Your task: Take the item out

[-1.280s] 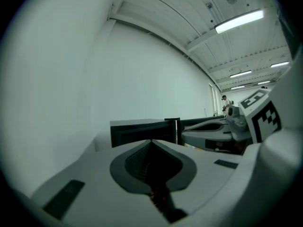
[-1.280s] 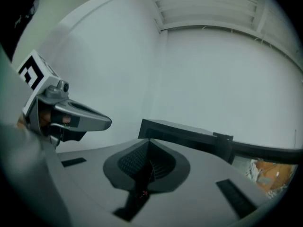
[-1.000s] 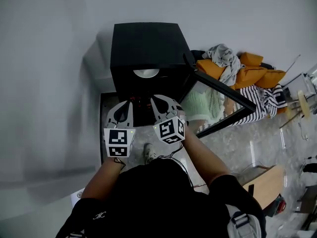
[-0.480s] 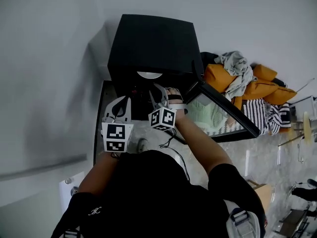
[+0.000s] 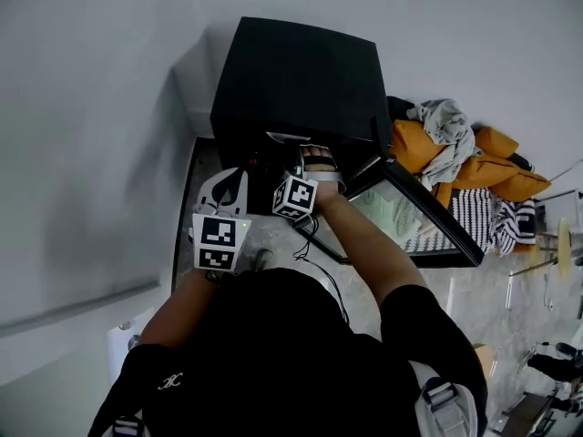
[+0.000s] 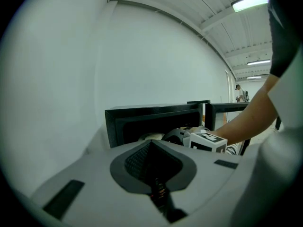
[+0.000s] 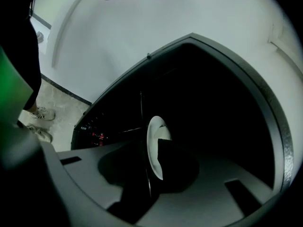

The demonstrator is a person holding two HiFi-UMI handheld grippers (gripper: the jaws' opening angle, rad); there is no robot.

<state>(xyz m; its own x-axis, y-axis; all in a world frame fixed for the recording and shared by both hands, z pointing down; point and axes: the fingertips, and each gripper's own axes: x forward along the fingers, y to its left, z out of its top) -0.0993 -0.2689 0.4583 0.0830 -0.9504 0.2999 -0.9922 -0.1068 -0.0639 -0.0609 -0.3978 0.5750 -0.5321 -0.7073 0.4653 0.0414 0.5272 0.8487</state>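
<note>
A black oven (image 5: 301, 71) stands against the wall with its glass door (image 5: 410, 217) swung open to the right. Inside its dark cavity (image 7: 213, 103) a white plate (image 7: 155, 141) shows edge-on in the right gripper view. My right gripper (image 5: 310, 153) reaches into the oven mouth, and its jaws are closed on the plate's rim. My left gripper (image 5: 228, 178) hangs outside, in front of the oven's left side, shut and empty. From the left gripper view I see the oven front (image 6: 151, 115) and the right gripper's marker cube (image 6: 208, 143).
The oven sits on a low dark stand (image 5: 194, 180) beside a white wall. To the right lies a pile of orange cushions and clothes (image 5: 465, 153), with striped cloth (image 5: 492, 212) below it. The open door juts into the space on my right. My shoes (image 7: 40, 112) are on the pale floor.
My right gripper has pushed forward from the oven's front into the cavity and onto the plate. The left gripper stays in about the same place. My head has moved closer.
</note>
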